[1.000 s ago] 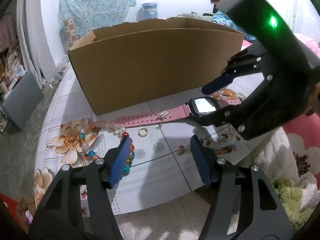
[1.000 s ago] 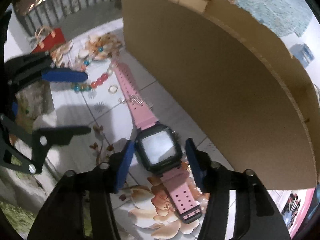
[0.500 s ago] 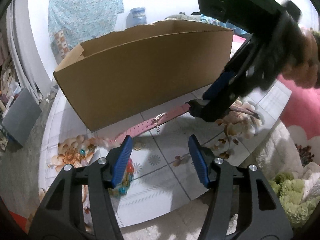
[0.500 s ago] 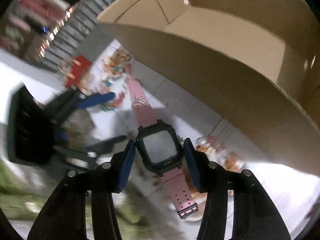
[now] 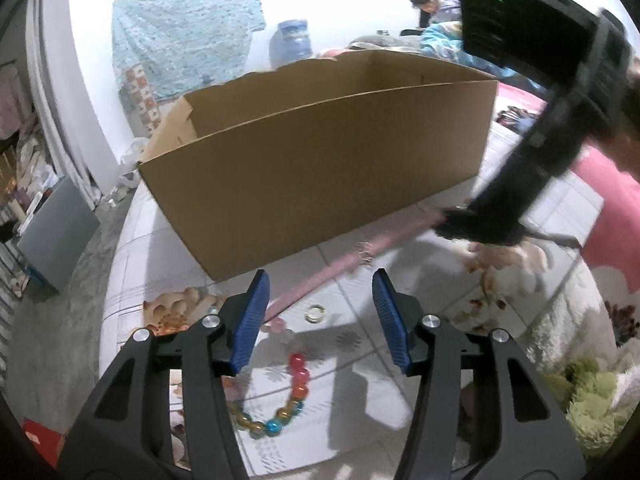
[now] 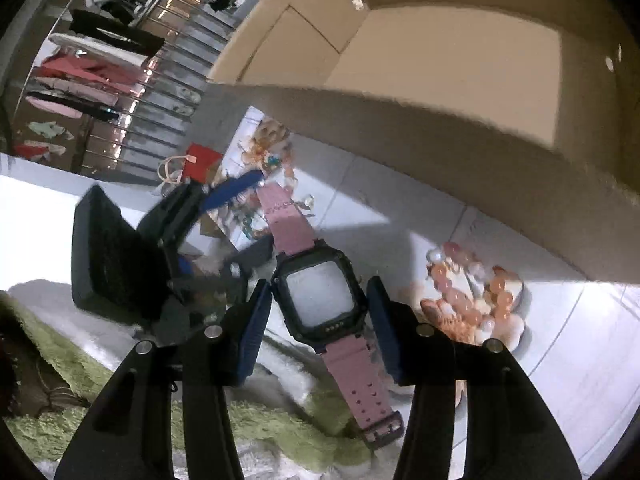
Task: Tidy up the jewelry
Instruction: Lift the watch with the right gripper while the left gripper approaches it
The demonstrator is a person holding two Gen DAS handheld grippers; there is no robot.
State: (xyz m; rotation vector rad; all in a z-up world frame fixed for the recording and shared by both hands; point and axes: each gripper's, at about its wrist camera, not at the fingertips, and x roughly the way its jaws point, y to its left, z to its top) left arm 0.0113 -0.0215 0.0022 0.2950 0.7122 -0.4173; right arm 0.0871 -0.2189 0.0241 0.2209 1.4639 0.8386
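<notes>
Since a second ago the pink-strapped watch with a black square case [image 6: 320,300] has come up off the white tiled tabletop with printed flowers [image 5: 360,360]; its long strap end now trails down towards the surface and the right-wrist view has rolled, so the open brown cardboard box [image 5: 320,168] shows its inside.

Right gripper [image 6: 320,320]: blue pads partway closed, pressing both sides of the watch case. Watch held in the air, near the front wall of the box, above the table edge.

Left gripper [image 5: 320,320]: jaws closing, nothing between the pads. Below it on the tiles lie a small pale ring [image 5: 315,313] and a string of multicoloured glass beads [image 5: 288,396]. A peach-and-white bead bracelet [image 6: 476,292] lies on a flower print near the box.

Room: white wall, patterned blue cloth hanging [image 5: 184,36], blue water jug [image 5: 291,42], seated person [image 5: 428,4] behind the box. Green shaggy rug [image 6: 80,400] beside the table; clothes rack [image 6: 80,72] beyond.
</notes>
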